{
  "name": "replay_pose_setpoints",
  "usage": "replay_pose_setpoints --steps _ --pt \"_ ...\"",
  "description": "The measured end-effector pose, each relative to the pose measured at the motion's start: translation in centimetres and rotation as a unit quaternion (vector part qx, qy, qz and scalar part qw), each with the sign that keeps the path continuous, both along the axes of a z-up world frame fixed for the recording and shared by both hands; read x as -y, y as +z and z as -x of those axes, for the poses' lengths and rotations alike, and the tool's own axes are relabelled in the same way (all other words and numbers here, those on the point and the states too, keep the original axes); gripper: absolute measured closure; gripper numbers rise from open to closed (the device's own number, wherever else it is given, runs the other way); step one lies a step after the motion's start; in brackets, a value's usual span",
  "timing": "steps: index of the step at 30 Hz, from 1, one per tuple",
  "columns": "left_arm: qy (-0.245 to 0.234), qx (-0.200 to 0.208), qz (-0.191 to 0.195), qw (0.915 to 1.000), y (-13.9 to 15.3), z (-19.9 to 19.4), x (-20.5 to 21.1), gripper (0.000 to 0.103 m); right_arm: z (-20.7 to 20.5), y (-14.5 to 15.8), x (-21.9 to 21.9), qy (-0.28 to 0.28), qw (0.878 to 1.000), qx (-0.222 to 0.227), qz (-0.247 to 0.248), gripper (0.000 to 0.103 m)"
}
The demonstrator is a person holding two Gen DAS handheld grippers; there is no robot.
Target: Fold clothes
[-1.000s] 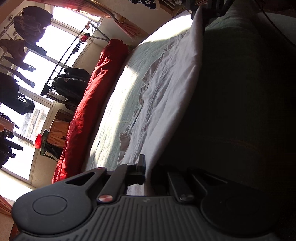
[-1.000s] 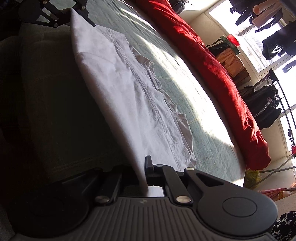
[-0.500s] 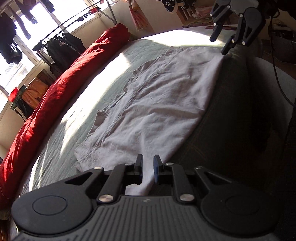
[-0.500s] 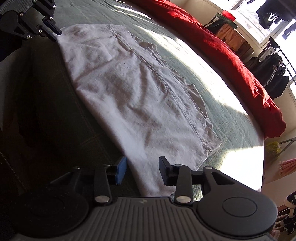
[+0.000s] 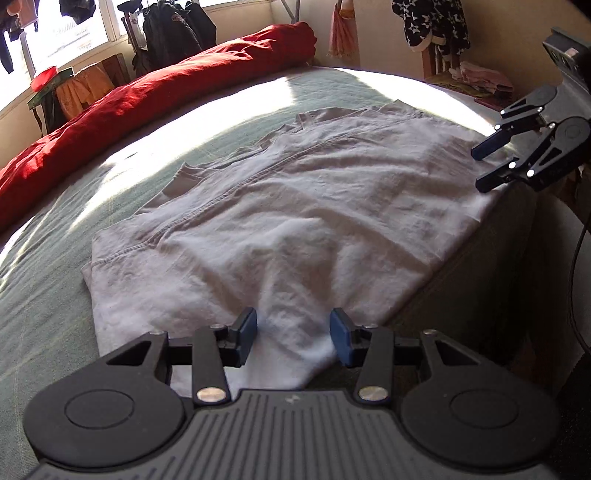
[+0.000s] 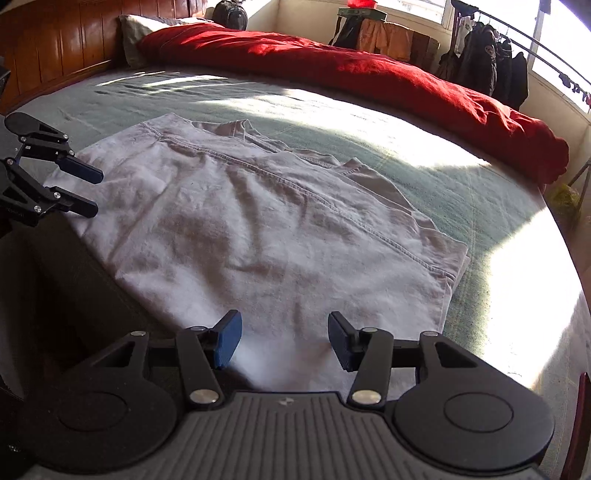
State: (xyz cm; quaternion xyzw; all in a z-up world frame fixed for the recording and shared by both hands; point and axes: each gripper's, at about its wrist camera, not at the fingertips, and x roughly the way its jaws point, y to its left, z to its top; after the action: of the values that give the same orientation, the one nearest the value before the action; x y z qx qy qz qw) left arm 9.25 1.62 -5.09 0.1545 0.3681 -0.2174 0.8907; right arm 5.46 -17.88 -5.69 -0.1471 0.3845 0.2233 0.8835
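Observation:
A pale white T-shirt (image 5: 314, 221) (image 6: 258, 229) lies folded and flat on the green bed cover (image 5: 44, 258), its near fold along the bed's shaded front edge. My left gripper (image 5: 293, 332) straddles one near corner. Its jaws are opening, and cloth lies between the blue pads (image 5: 247, 328) without being pressed. My right gripper (image 6: 284, 332) stands over the other near corner, jaws likewise opening, with cloth loose between them. Each gripper shows in the other's view: the right gripper (image 5: 484, 166) and the left gripper (image 6: 92, 192) both sit at the shirt's edge with their fingers spread.
A rolled red duvet (image 5: 147, 99) (image 6: 369, 81) runs along the bed's far side. Behind it are a rack of dark jackets (image 6: 487, 62) and bright windows. A wooden headboard (image 6: 55, 48) and pillow (image 6: 147, 29) are at one end, a chair with clothes (image 5: 476, 81) at the other.
Both grippers were shut on the shirt's lifted near edge. They have rolled upright and opened, letting the edge go, and the shirt now lies flat on the bed.

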Motion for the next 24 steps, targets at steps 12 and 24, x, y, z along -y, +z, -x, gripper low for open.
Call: replay_pose_setpoints --steps 12,24 --pt "0.081 -0.005 0.046 0.9957 1.1 -1.4 -3.1 0.03 0.8 0.7 4.6 -0.106 0.989 0.017 -0.104 0.025" --pt "0.104 -0.024 0.121 0.9869 2.8 -2.7 -5.0 0.019 0.5 1.1 5.6 -0.129 0.979 0.017 -0.155 0.019"
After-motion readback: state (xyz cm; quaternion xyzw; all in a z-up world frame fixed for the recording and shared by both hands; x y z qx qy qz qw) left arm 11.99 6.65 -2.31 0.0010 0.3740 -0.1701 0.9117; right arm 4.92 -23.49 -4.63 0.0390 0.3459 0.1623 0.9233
